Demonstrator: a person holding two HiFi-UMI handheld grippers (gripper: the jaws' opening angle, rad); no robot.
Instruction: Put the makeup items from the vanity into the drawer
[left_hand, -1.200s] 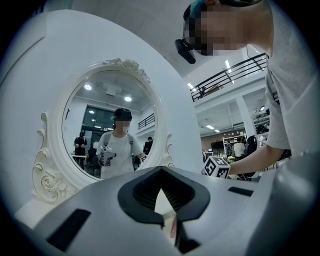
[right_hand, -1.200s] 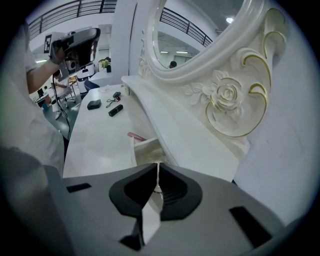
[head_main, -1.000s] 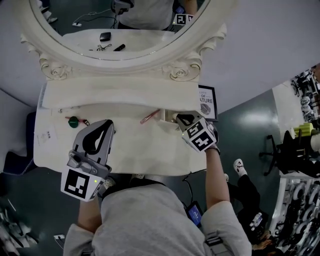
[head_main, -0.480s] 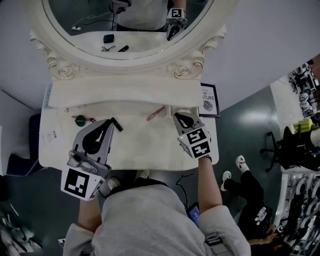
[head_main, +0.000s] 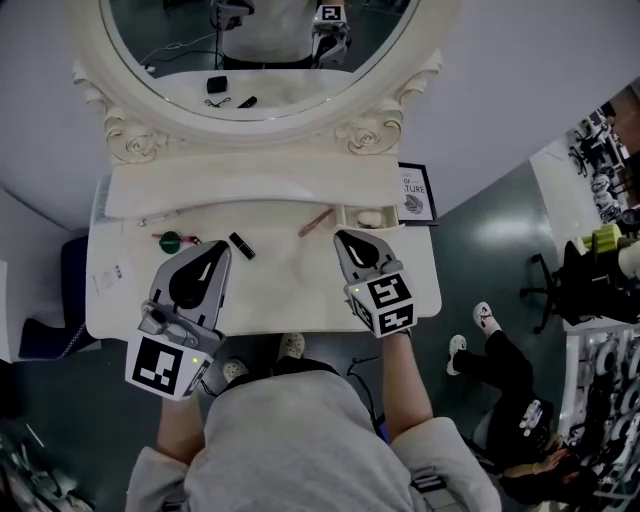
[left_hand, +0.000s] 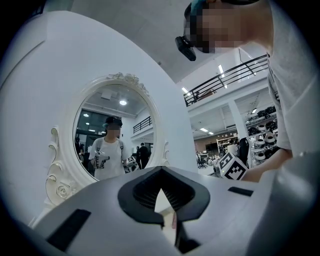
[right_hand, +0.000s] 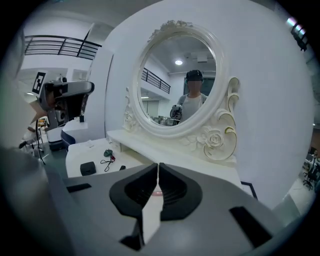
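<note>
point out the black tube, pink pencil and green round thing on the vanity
black tube (head_main: 241, 245): head view, middle of its body
pink pencil (head_main: 316, 222): head view, middle of its shaft
green round thing (head_main: 170, 241): head view, centre of it

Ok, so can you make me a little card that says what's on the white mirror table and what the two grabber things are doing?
place: white vanity table below an oval mirror
left gripper: fingers together, nothing in them, over the table's left part
right gripper: fingers together, nothing in them, over the right part
on the table: green round thing, black tube, pink stick
back right: small open box with something pale inside
put away yet: those three items still lie out on the table
</note>
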